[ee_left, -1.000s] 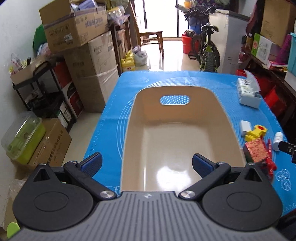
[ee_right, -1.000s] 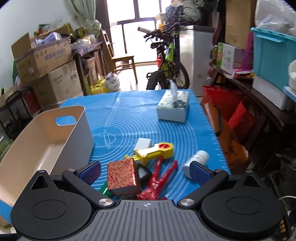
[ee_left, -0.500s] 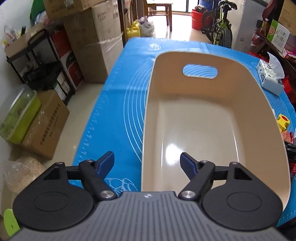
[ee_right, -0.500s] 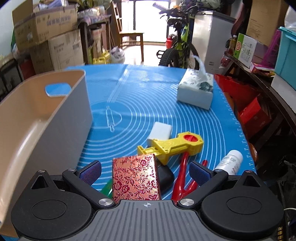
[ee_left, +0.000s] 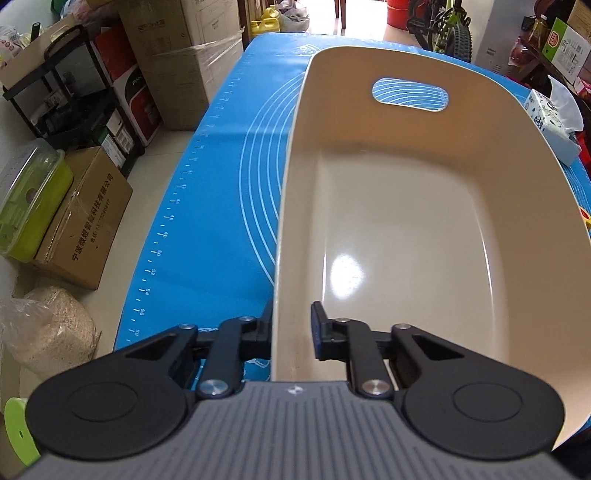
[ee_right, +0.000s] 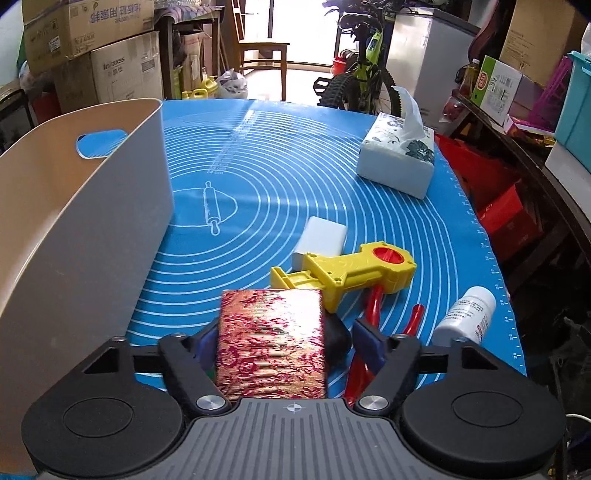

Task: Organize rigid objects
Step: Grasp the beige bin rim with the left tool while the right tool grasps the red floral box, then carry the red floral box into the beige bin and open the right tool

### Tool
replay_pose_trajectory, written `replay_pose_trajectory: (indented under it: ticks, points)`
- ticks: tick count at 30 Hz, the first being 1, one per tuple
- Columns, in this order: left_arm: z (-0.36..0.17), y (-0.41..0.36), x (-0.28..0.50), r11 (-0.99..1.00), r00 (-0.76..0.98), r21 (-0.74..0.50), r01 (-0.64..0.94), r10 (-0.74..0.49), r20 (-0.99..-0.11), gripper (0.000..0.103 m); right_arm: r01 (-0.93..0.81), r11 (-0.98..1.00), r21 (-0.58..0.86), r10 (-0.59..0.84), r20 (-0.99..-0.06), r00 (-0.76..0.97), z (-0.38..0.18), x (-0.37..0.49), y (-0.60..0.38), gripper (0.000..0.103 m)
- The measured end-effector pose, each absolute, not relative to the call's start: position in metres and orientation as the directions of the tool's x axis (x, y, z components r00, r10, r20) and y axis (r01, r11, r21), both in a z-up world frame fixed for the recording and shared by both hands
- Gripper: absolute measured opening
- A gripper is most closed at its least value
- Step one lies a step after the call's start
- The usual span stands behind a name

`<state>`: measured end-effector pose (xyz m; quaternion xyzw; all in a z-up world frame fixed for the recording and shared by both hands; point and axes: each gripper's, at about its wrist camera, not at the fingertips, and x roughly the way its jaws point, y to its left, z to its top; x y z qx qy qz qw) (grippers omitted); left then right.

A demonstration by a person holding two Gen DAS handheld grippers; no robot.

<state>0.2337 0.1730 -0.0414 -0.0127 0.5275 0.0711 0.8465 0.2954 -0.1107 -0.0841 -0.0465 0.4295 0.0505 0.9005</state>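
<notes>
Both grippers have closed in: the left gripper (ee_left: 291, 334) pinches the tub (ee_left: 406, 229) wall, the right gripper (ee_right: 282, 341) squeezes the red box (ee_right: 271, 341) at bottom center. Nothing is in the tub yet; toys wait.

The bin (ee_left: 406, 236) looks like smooth beige plastic, glossy inside with a bright glare on its floor. The blue mat (ee_right: 280, 177) under it is matt and printed with thin white lines. Lower centre of the right view, the red box (ee_right: 271, 343) has a shiny, foil-like patterned face. The yellow toy (ee_right: 351, 271) is hard, glossy plastic. The white bottle (ee_right: 467, 314) at lower right is smooth plastic with a paper label. Upper left, the cartons (ee_right: 88, 33) are dull cardboard.
</notes>
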Motion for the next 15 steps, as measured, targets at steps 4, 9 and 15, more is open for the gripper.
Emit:
replay_pose_trajectory:
  ticks: [4,9,15]
  points:
    - [-0.040,0.175,0.234,0.988,0.435,0.050,-0.146,0.109,-0.894,0.009,-0.136,0.990,-0.031,0.060,-0.783,0.619,-0.083,0.295,-0.112,0.058]
    - [-0.041,0.175,0.234,0.988,0.437,0.051,-0.148,0.111,-0.892,0.008,-0.123,0.992,-0.019,0.065,-0.766,0.639,-0.076,0.291,-0.114,0.059]
    - [-0.040,0.175,0.234,0.988,0.441,0.052,-0.147,0.112,-0.890,0.008,-0.115,0.993,-0.014,0.068,-0.729,0.681,-0.058,0.286,-0.113,0.059]
